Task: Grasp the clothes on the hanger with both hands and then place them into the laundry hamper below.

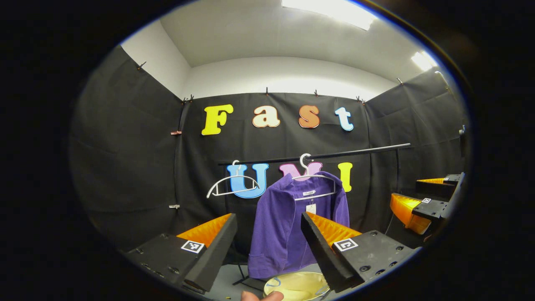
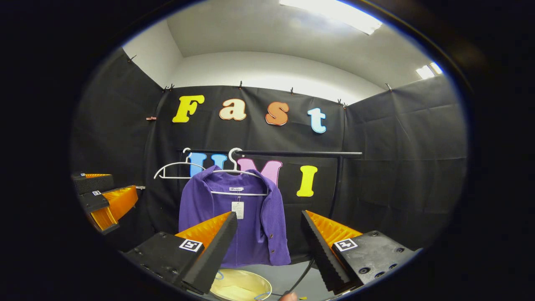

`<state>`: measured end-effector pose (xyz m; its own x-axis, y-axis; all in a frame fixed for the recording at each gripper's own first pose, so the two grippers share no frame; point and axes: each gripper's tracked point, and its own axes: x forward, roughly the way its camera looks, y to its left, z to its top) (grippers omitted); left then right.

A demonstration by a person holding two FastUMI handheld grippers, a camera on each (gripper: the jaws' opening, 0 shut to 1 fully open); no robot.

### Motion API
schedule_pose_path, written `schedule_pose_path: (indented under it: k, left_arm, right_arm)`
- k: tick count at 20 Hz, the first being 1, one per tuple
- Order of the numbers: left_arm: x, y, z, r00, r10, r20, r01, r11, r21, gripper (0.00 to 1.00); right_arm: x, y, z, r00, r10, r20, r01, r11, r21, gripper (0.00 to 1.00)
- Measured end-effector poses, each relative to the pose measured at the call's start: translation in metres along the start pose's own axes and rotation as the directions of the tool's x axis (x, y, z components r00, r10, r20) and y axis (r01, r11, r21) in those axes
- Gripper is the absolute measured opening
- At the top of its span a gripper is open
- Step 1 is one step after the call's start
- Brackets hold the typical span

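A purple corduroy jacket hangs on a white hanger from the black rail (cream round hamper below); left gripper and right gripper both gape wide, empty.

Recording booth, not a home: black cloth walls pinned up with clips on three sides, plain white wall and ceiling above, strip ceiling lights. Black clothes rail set up against back cloth with white hangers, staged like a laundry corner.
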<state>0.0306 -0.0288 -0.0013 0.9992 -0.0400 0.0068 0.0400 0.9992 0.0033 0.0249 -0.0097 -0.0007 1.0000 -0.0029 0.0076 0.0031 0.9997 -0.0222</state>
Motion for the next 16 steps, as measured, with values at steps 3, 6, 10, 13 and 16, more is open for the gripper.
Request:
schedule_pose_path:
  k: [3, 6, 10, 13, 16]
  left_arm:
    - [0.030, -0.015, -0.002, 1.000, -0.005, 0.004, 0.005, 1.000, 0.013, 0.96]
    - [0.069, -0.035, -0.006, 1.000, -0.005, 0.018, 0.005, 1.000, 0.027, 0.96]
    - [0.132, -0.057, -0.017, 0.999, 0.031, 0.028, -0.032, 0.999, 0.032, 0.96]
    - [0.180, -0.067, -0.032, 0.998, 0.063, 0.030, -0.064, 0.997, 0.046, 0.99]
    - [0.221, -0.068, -0.054, 0.993, 0.121, 0.014, -0.121, 0.991, 0.058, 0.96]
  right_arm:
    - [0.024, -0.010, -0.005, 1.000, -0.007, 0.000, 0.007, 1.000, 0.001, 0.98]
    - [0.052, -0.018, -0.012, 1.000, -0.001, 0.005, 0.001, 1.000, 0.009, 0.98]
    - [0.093, -0.032, -0.028, 1.000, 0.010, -0.010, -0.010, 1.000, 0.017, 0.98]
    - [0.124, -0.036, -0.042, 0.999, 0.032, -0.023, -0.032, 0.999, 0.026, 0.98]
    - [0.152, -0.037, -0.057, 0.998, 0.056, -0.038, -0.055, 0.998, 0.035, 0.98]
